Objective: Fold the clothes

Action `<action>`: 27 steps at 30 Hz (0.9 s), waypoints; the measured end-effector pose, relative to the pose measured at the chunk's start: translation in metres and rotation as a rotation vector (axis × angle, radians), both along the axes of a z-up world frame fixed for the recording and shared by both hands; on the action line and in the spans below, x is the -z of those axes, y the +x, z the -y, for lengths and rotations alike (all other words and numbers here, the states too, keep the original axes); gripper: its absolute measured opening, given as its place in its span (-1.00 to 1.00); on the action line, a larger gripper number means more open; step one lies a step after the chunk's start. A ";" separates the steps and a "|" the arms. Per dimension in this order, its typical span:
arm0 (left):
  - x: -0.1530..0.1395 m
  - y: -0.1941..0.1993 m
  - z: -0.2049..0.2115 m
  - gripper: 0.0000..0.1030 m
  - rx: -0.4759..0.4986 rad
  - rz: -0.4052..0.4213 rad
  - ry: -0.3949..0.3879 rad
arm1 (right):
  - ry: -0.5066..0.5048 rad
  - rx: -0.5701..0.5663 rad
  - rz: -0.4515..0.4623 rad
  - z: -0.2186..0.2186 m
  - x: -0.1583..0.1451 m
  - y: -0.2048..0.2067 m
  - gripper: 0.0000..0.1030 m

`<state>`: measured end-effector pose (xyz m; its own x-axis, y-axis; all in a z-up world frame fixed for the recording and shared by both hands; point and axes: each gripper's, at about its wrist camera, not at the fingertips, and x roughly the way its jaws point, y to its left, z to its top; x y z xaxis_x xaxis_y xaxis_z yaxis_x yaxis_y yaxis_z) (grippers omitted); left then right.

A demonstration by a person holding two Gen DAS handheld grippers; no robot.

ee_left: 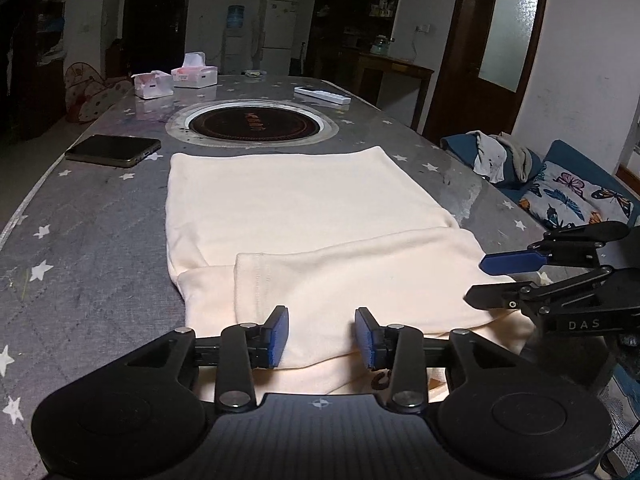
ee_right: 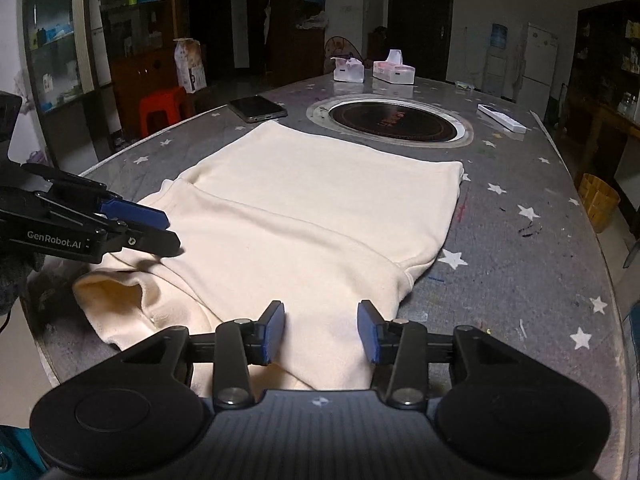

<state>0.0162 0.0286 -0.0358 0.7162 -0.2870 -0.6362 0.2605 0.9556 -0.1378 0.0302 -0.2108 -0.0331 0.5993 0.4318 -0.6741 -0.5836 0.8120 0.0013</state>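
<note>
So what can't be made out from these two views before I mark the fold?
- Near edge of the cream garment: hidden under the left gripper body in the left wrist view, and under the right gripper in the right.
- Print on the round cooktop: too dark and small.
- Labels on the tissue boxes: too small.
- Shelves behind the table: too dim.

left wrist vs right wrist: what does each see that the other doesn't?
Left wrist only: blue sofa with a butterfly pillow and heaped clothes, and a frosted-glass door.

Right wrist only: red stool, glass cabinet, yellow bin.

Both: cream garment on the star-print table, phone, round inset burner, two tissue boxes, white remote. Left gripper and right gripper are both open over the garment's near edge.
</note>
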 end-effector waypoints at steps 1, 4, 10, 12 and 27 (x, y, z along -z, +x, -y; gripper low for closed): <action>-0.002 -0.001 0.000 -0.21 0.000 0.005 0.001 | -0.002 -0.002 0.003 0.000 -0.001 0.000 -0.20; -0.006 -0.005 -0.001 -0.15 0.002 0.019 0.003 | -0.004 -0.009 0.010 -0.001 -0.004 -0.002 -0.16; -0.007 -0.015 -0.004 -0.12 0.014 0.015 0.028 | -0.036 -0.023 0.017 -0.004 0.001 -0.008 -0.03; -0.012 -0.025 -0.007 -0.08 0.032 0.030 0.040 | -0.037 -0.028 0.025 -0.002 -0.002 -0.012 0.01; -0.009 -0.082 0.000 0.02 0.261 0.130 0.258 | -0.119 -0.091 0.066 0.011 -0.006 -0.040 0.10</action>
<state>-0.0655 0.0282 -0.0268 0.7200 -0.3124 -0.6198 0.4987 0.8539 0.1490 -0.0101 -0.2216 -0.0272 0.6063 0.4059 -0.6839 -0.6503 0.7480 -0.1327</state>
